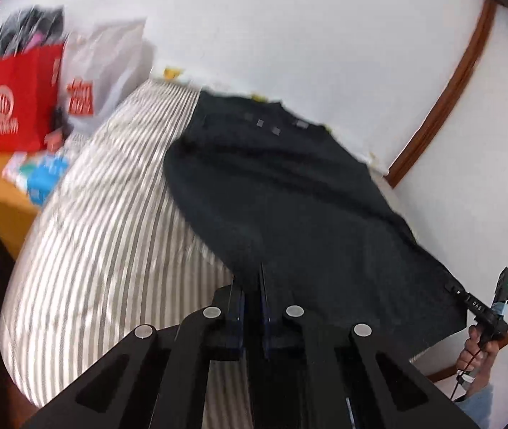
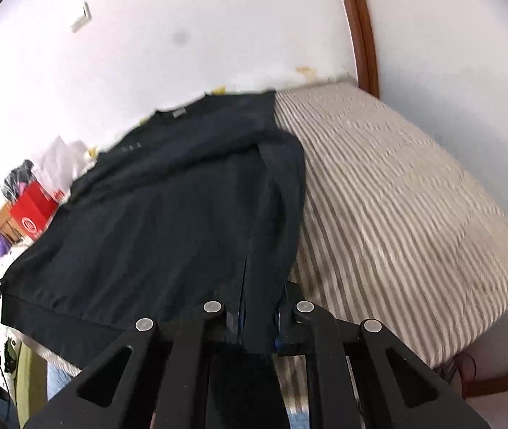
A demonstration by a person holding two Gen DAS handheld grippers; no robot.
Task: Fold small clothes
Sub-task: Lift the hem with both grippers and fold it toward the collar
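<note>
A striped mattress (image 1: 103, 214) stands against a white wall (image 1: 289, 28) with brown wooden trim (image 1: 447, 93). A wooden side table (image 1: 0, 193) sits beyond its left edge.

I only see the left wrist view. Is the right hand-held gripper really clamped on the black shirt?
Observer: Yes. In the right wrist view the right hand-held gripper is shut on the black shirt, with cloth pinched between its fingers.
Operator: Anything folded on that side?
Observer: A sleeve lies folded inward over the shirt's body there.
Operator: What lies beyond that edge?
Observer: The striped mattress continues past the shirt toward the wall.
</note>
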